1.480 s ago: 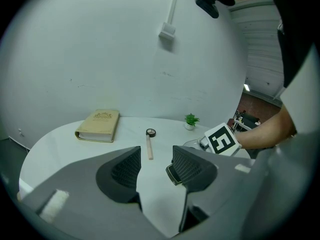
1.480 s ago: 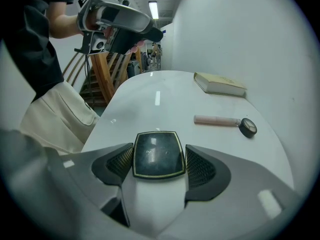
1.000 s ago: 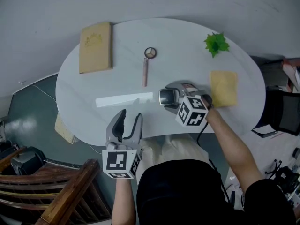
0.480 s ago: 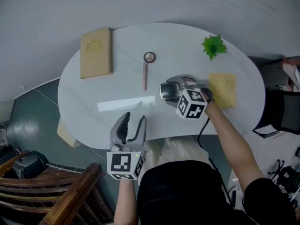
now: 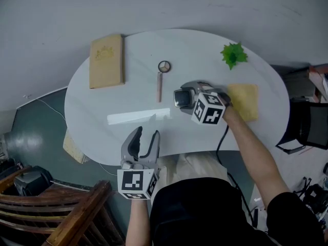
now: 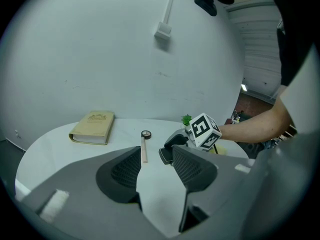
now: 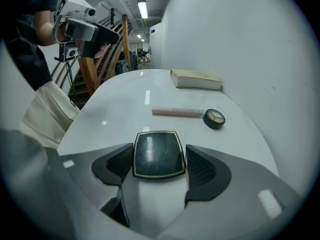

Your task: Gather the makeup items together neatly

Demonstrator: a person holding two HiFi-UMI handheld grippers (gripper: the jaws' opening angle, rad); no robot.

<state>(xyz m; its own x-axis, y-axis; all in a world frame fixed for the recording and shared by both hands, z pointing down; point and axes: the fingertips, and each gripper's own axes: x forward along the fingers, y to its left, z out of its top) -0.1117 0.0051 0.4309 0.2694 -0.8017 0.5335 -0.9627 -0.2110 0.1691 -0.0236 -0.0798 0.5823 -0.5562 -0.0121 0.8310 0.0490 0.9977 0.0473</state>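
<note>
Head view: white oval table (image 5: 102,101), tan book (image 5: 106,60) far left. Left gripper (image 6: 156,156) open, empty, at the near edge. Right gripper (image 7: 160,164) clamped on black gold-trimmed compact (image 7: 158,149) mid-table, near pink tube (image 5: 159,86); round eyeshadow pot (image 5: 164,66) at tube's far end

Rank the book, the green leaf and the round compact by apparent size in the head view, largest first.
1. book
2. green leaf
3. round compact
All lie on one table, so nearness hardly matters.
</note>
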